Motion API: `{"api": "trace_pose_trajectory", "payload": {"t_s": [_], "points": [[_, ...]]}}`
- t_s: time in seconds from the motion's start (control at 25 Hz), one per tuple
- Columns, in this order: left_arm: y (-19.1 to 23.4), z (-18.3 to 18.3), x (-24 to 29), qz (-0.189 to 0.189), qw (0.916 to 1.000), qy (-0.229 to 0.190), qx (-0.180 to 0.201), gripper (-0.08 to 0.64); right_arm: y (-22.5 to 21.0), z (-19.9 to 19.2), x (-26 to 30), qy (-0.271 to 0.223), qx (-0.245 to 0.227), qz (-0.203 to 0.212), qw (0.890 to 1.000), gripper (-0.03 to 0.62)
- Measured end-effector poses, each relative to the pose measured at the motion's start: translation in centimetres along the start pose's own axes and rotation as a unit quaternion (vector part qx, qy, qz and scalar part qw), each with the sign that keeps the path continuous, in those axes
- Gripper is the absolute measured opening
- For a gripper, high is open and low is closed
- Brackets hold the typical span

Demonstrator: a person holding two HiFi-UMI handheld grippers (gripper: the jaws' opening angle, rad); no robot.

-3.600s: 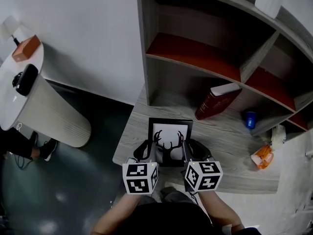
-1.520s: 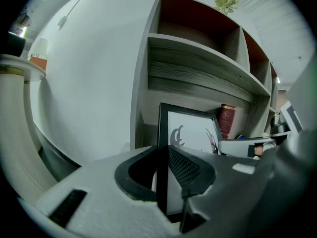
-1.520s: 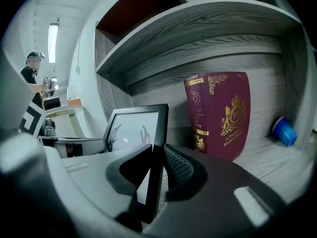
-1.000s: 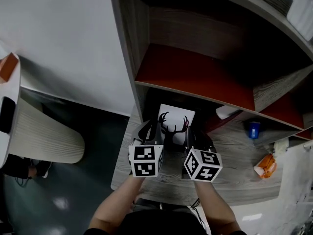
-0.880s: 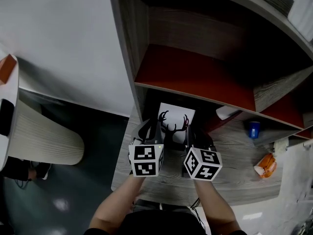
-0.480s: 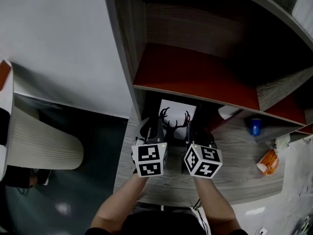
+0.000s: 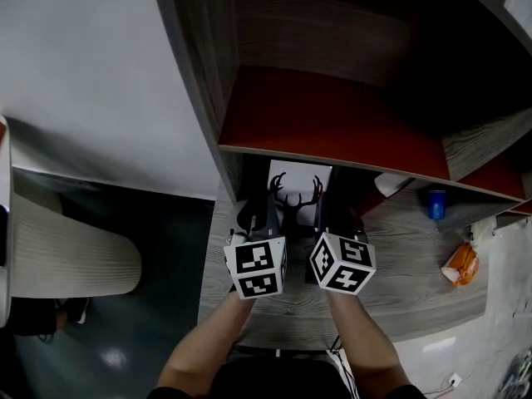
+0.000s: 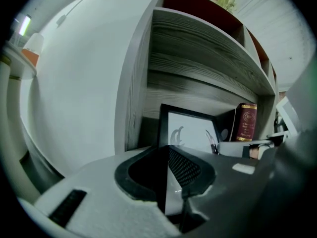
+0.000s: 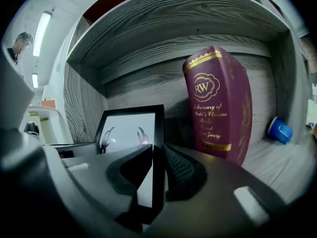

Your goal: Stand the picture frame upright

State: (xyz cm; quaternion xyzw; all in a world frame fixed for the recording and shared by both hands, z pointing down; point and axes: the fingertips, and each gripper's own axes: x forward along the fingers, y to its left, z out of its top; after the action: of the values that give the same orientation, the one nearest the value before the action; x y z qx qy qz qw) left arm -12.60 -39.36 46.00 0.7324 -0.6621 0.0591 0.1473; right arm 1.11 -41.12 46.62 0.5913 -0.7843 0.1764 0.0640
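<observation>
The picture frame [image 7: 300, 191] is in the lowest bay of the shelf unit [image 7: 218, 131], near its left wall, with a claw on each side. From the head view only its lower part shows: white paper with black antlers. Its top is hidden under the red shelf board [image 7: 332, 119].

The left claw [image 7: 264, 213] is closed on the frame's left black edge. In the left gripper view that edge [image 8: 163, 148] runs straight down between the left claw's [image 8: 171, 180] jaws, and the ribbed pad [image 8: 184, 166] lies against it. The right claw [image 7: 324, 216] is closed on the right edge. In the right gripper view the black bar [image 9: 157, 148] is pinched between the right claw's [image 9: 157, 180] two pads.

In both gripper views the frame looks upright or nearly so. Its bottom edge is hidden behind the claw bodies, so I cannot tell whether it rests on the wooden board [image 7: 391, 256].

Just to its right a maroon book [image 9: 220, 108] leans. From above only its pale page edge [image 7: 391, 184] peeks out. Farther right are a blue cup [image 7: 437, 204] and an orange packet [image 7: 460, 264]. A round ribbed table [image 7: 66, 252] is cut off at the left.
</observation>
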Motion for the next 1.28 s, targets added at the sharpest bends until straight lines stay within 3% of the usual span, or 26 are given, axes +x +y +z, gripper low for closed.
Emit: {"api": "trace_pose_trajectory", "payload": {"t_s": [0.52,0.88,1.28], "points": [[-0.2,-0.2,1.9,0.011,0.9997,-0.016,-0.016,0.065,-1.1,0.3,1.0,-0.032,0.041,-0.038,0.998,0.06],[-0.1,0.5,2.6,0.021,0.9986,-0.047,-0.014,0.064,-1.4,0.5,1.7,-0.049,0.069,-0.05,0.995,0.061],[-0.2,0.6,3.4,0.034,0.9981,-0.049,-0.013,0.066,-1.7,0.6,2.2,-0.057,0.082,-0.058,0.993,0.061]]}}
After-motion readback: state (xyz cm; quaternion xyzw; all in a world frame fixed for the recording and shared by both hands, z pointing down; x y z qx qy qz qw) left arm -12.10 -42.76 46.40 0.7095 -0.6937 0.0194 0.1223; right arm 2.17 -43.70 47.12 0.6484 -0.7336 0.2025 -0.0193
